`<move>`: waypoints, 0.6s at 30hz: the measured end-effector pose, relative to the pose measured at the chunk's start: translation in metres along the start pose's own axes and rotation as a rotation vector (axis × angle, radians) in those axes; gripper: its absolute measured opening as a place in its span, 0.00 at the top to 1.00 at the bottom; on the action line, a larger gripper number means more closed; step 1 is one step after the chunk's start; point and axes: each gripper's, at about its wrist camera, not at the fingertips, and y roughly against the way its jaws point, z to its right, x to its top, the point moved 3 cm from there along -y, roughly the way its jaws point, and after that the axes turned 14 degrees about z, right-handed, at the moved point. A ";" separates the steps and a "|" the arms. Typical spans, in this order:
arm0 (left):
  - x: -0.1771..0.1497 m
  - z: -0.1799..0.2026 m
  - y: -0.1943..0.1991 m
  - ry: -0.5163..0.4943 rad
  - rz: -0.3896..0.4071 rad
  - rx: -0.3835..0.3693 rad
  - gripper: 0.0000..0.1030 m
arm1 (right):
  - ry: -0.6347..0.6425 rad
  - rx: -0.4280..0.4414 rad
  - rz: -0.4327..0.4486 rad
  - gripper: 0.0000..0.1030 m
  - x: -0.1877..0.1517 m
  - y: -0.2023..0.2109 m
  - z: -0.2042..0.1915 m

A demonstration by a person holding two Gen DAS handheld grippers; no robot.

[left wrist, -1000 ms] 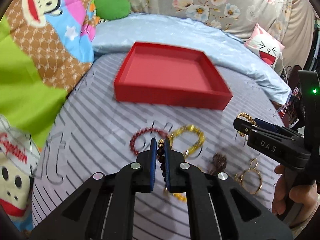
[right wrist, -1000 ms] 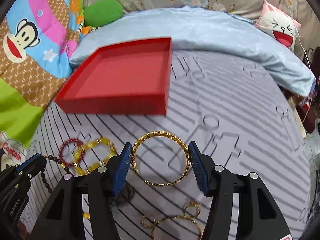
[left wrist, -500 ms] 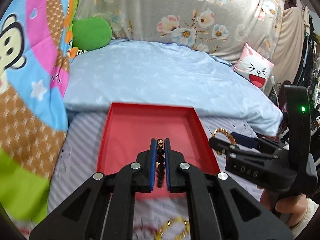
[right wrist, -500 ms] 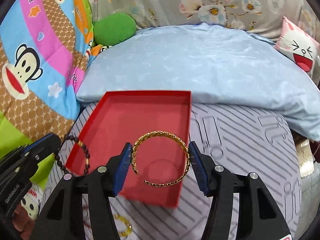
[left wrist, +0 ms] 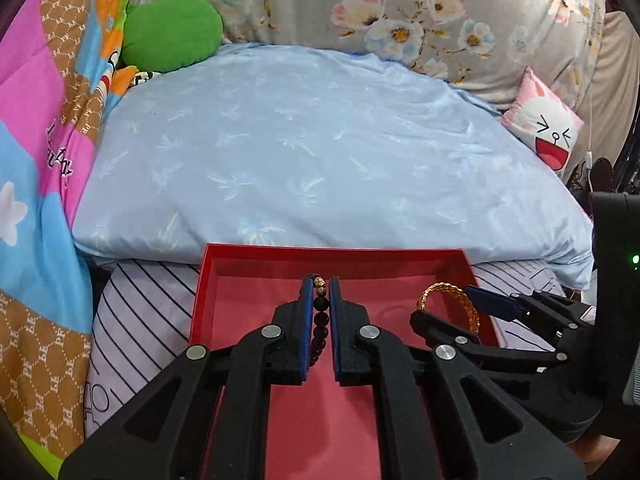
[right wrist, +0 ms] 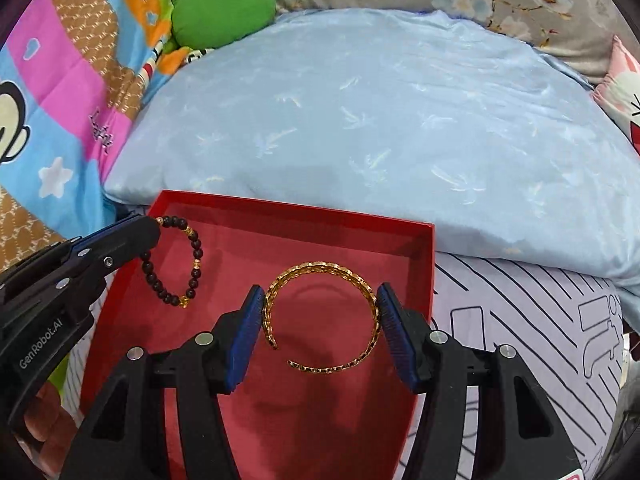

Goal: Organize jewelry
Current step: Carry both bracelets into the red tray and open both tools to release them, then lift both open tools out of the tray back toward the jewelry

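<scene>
A red tray (left wrist: 256, 264) (right wrist: 424, 264) lies on the striped bedsheet. My left gripper (left wrist: 320, 286) is shut on a dark bead bracelet (left wrist: 321, 308) with gold beads, which hangs over the tray's left part; it also shows in the right wrist view (right wrist: 176, 264), held by the left gripper (right wrist: 154, 222). My right gripper (right wrist: 320, 300) is shut on an open gold bangle (right wrist: 324, 316) held flat above the tray's middle. The bangle (left wrist: 448, 300) and right gripper (left wrist: 444, 302) show at the right of the left wrist view.
A light blue pillow (left wrist: 312, 160) lies just behind the tray. A colourful cartoon blanket (left wrist: 44, 160) rises at the left. A green cushion (left wrist: 172, 32) and a pink face cushion (left wrist: 548, 136) sit at the back. Striped sheet (right wrist: 520, 320) lies right of the tray.
Both grippers have moved forward from the jewelry pile to above the red tray, each carrying its piece. The loose jewelry on the sheet has left the view.
</scene>
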 end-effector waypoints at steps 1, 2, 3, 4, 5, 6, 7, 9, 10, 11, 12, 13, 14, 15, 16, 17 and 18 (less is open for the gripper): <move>-0.001 -0.002 -0.005 -0.001 -0.010 0.006 0.93 | 0.006 -0.004 -0.007 0.46 0.001 -0.005 0.000; 0.000 -0.002 -0.009 -0.002 -0.016 0.006 0.92 | 0.015 -0.011 -0.013 0.46 0.001 -0.009 -0.001; -0.001 -0.004 -0.013 -0.004 -0.025 0.014 0.92 | 0.024 -0.016 -0.018 0.45 0.001 -0.013 -0.002; -0.001 -0.007 -0.016 -0.003 -0.029 0.034 0.92 | 0.029 -0.019 -0.021 0.45 0.002 -0.015 -0.002; -0.001 -0.010 -0.018 0.001 -0.028 0.044 0.92 | 0.034 -0.025 -0.019 0.45 0.003 -0.015 -0.003; 0.000 -0.012 -0.018 0.004 -0.025 0.049 0.91 | 0.036 -0.027 -0.015 0.45 0.003 -0.014 -0.003; 0.000 -0.015 -0.017 0.010 -0.023 0.066 0.90 | 0.037 -0.029 -0.010 0.45 0.003 -0.012 -0.004; 0.001 -0.020 -0.013 0.023 -0.020 0.075 0.81 | 0.039 -0.032 0.010 0.40 0.003 -0.004 -0.005; 0.001 -0.023 -0.009 0.030 -0.014 0.083 0.79 | 0.038 -0.032 0.022 0.39 0.003 0.001 -0.005; 0.001 -0.024 -0.006 0.032 -0.010 0.088 0.74 | 0.039 -0.028 0.031 0.39 0.003 0.008 -0.006; 0.001 -0.026 0.000 0.030 -0.002 0.093 0.72 | 0.042 -0.024 0.039 0.39 0.003 0.014 -0.006; 0.000 -0.026 0.005 0.027 0.004 0.096 0.71 | 0.044 -0.024 0.050 0.39 0.002 0.021 -0.006; 0.000 -0.026 0.009 0.022 0.009 0.100 0.71 | 0.047 -0.022 0.060 0.38 0.001 0.030 -0.006; -0.002 -0.026 0.016 0.013 0.012 0.107 0.71 | 0.048 -0.020 0.067 0.38 0.000 0.035 -0.006; -0.003 -0.026 0.023 0.008 0.017 0.112 0.71 | 0.043 -0.015 0.079 0.38 -0.003 0.047 -0.005; -0.005 -0.025 0.032 0.005 0.021 0.116 0.71 | 0.039 -0.011 0.083 0.38 -0.005 0.053 -0.005; -0.007 -0.024 0.039 0.004 0.026 0.114 0.71 | 0.037 -0.005 0.086 0.38 -0.008 0.060 -0.005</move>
